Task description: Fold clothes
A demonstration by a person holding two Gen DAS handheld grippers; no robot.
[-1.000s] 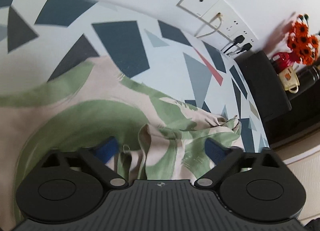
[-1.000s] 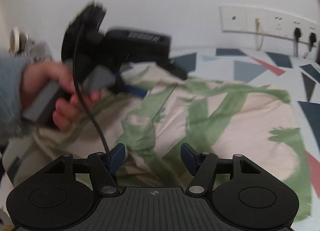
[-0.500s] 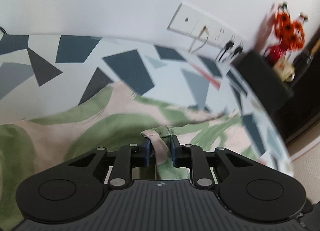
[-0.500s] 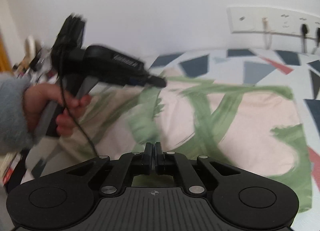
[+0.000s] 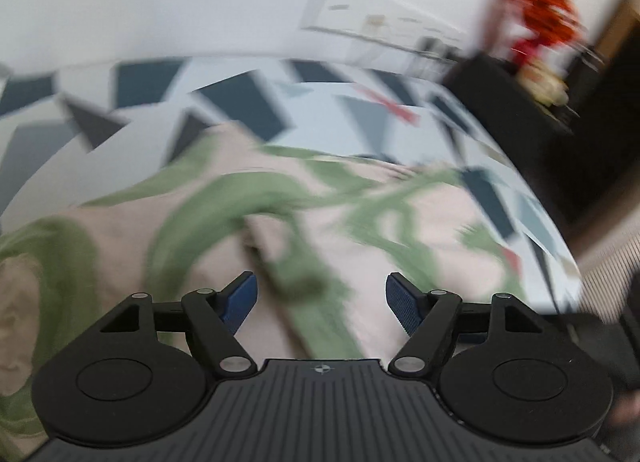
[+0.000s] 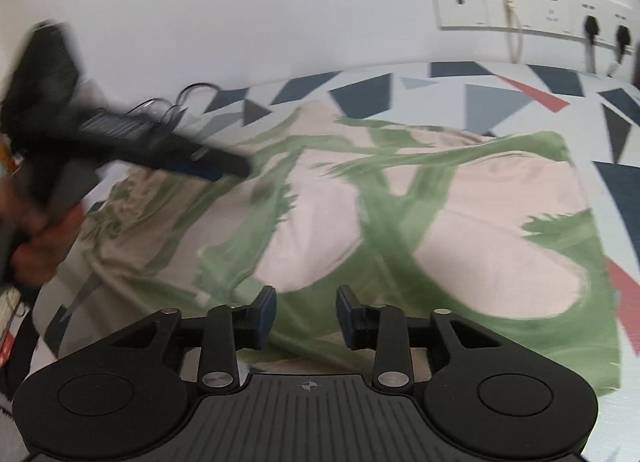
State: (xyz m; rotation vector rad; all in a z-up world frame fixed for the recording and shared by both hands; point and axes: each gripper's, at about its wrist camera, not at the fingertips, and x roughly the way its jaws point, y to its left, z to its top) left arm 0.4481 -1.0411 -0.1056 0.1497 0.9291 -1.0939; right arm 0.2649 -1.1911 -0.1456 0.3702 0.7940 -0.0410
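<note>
A cream garment with broad green brush strokes (image 6: 460, 230) lies spread on the patterned table cover; it also shows, blurred, in the left wrist view (image 5: 224, 222). My left gripper (image 5: 322, 300) is open and empty just above the cloth. My right gripper (image 6: 306, 314) is open and empty over the garment's near edge. The left gripper also shows in the right wrist view (image 6: 224, 166), blurred, over the garment's far left part.
The table cover (image 6: 500, 102) is white with dark blue, grey and red triangles. A white wall socket panel (image 6: 532, 6) with plugged cables is behind. A dark cabinet (image 5: 520, 102) with red flowers (image 5: 540, 22) stands at the right. Cables (image 6: 192, 94) lie at the far left.
Both grippers were shut on the garment half a second ago and have now opened and let it go. The cloth has dropped flat. The left gripper is moving fast.
</note>
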